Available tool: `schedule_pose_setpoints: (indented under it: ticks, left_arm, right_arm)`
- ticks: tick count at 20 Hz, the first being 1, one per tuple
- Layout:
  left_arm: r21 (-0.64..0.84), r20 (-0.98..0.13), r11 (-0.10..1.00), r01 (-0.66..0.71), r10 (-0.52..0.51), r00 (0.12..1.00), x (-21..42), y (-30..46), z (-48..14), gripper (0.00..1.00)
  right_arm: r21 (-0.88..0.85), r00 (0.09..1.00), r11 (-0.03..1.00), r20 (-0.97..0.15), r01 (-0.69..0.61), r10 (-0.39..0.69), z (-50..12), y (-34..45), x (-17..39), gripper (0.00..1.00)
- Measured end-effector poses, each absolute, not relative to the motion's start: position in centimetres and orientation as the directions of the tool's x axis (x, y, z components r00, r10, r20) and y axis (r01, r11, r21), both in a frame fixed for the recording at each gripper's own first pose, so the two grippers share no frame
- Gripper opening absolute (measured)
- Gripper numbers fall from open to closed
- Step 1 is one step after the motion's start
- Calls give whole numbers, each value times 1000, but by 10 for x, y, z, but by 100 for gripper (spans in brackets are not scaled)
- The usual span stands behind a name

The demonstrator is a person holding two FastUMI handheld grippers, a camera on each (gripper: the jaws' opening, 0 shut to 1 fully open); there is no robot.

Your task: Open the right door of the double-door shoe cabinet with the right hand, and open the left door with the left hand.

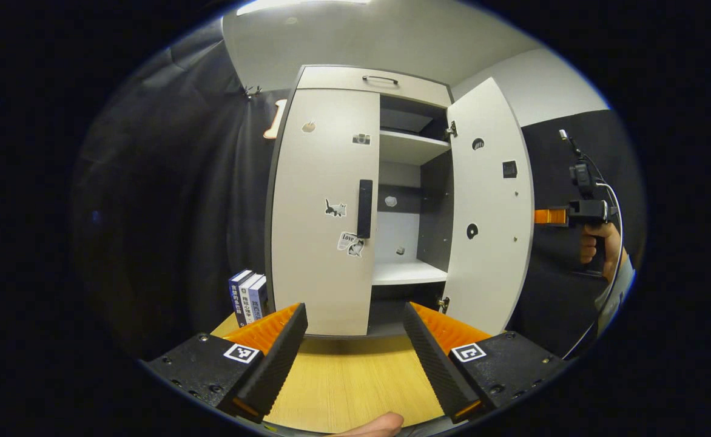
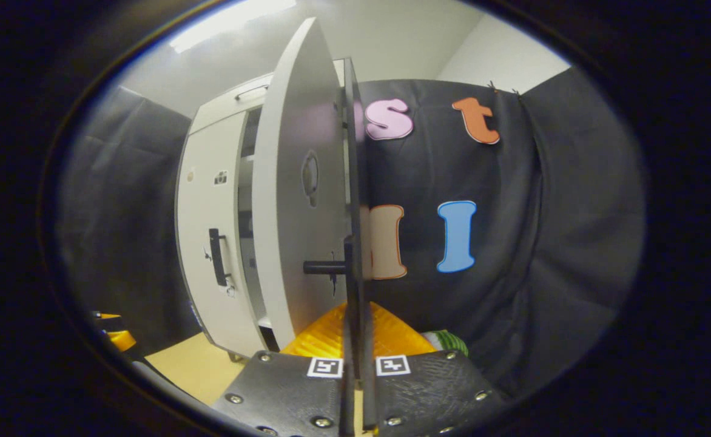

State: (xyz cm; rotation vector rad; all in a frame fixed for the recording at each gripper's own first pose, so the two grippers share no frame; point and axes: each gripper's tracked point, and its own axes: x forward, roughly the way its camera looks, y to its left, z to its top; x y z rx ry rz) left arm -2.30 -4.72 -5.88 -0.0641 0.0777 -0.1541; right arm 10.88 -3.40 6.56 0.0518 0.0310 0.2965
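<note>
The cabinet (image 1: 355, 82) is pale grey outside, with both doors the same pale grey. The left door (image 1: 322, 212) carries a black handle (image 1: 364, 208) and small black-and-white stickers (image 1: 335, 209), one a cat. Inside, the shelves (image 1: 409, 273) are white against dark grey walls. The right door (image 1: 489, 206) shows dark round marks and a black square. The table (image 1: 349, 382) is light wood grain. The left gripper (image 1: 353, 325) has orange, ribbed jaws on black bodies bearing black-and-white square markers. The right gripper (image 2: 355, 340) matches: orange, black, same markers. The books (image 1: 248, 297) have blue and white spines.
</note>
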Motion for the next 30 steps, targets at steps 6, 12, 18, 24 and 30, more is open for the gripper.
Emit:
schedule_pose_setpoints:
  ticks: [6,12,18,24,30]
  left_arm:
    - [-69,-85,987,147,-152,985,0,-49,-61,99]
    - [-61,-33,988,141,-143,989,66,-60,-32,99]
    - [-136,4,981,136,-137,991,152,-67,-12,99]
    - [-98,29,986,132,-129,991,223,-77,8,99]
    - [-14,23,992,125,-124,992,262,-90,22,89]
  right_arm:
    - [30,966,965,-9,-259,259,64,-50,109,9]
    - [-25,987,991,81,-134,135,58,-88,74,93]
    - [97,986,985,101,-143,133,22,-88,10,100]
    - [185,991,976,94,-114,98,-26,-80,-35,100]
    - [170,987,972,33,-163,159,-68,-51,-77,98]
